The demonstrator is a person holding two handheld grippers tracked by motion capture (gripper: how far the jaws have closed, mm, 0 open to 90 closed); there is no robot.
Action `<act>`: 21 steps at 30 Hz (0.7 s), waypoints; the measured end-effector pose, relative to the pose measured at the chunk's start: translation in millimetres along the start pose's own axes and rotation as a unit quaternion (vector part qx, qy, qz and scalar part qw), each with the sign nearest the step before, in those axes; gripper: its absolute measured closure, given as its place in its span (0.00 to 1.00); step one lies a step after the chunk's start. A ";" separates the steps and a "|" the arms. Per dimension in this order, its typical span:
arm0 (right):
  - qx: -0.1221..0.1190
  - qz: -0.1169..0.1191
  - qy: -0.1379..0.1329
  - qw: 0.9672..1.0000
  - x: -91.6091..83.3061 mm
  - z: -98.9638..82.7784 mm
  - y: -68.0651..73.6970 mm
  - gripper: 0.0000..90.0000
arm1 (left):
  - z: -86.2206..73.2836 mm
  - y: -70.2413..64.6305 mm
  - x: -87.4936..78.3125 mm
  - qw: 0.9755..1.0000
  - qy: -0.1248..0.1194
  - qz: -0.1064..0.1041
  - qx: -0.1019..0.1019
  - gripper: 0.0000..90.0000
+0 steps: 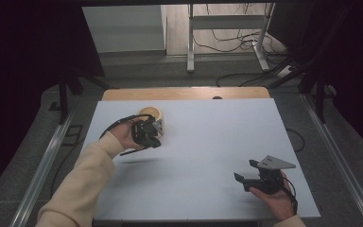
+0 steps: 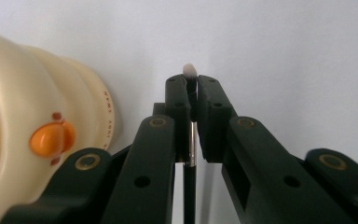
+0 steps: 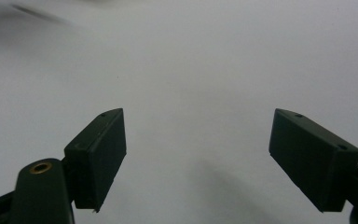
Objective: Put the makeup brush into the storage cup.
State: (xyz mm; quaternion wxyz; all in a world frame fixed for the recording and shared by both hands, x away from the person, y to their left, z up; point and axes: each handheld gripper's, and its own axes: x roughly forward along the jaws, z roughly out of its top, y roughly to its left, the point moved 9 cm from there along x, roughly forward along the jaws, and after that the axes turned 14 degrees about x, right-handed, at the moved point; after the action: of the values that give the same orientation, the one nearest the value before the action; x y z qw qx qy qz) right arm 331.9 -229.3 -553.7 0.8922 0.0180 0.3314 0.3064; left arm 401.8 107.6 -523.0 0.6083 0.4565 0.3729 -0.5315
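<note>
Brush [image 2: 190,140], a thin one with a black handle, a metal ferrule and a pale tip, is clamped between the jaws of the left gripper [image 2: 192,93], its tip poking out just past them. Just beside it stands a cream-coloured holder [image 2: 23,135] with an orange duck bill on its side, near the table's [image 1: 208,142] far left edge. Well apart, at the near right, the right gripper [image 3: 196,158] hovers low over bare table, jaws spread wide and empty.

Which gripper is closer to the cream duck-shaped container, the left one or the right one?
Left. The left gripper is right beside the cream container; the right gripper is far across the table.
</note>
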 end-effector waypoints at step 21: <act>0.001 -0.002 -0.001 1.000 -0.5 0.4 -0.3 0.21 | -3.6 -5.3 -16.7 0.998 -0.044 0.022 -0.027 0.93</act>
State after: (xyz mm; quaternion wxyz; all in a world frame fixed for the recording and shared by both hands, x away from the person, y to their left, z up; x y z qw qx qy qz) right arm 332.0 -229.8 -553.1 0.8931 0.0188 0.3306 0.3045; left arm 394.1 116.0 -509.2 0.6479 0.4237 0.3501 -0.5274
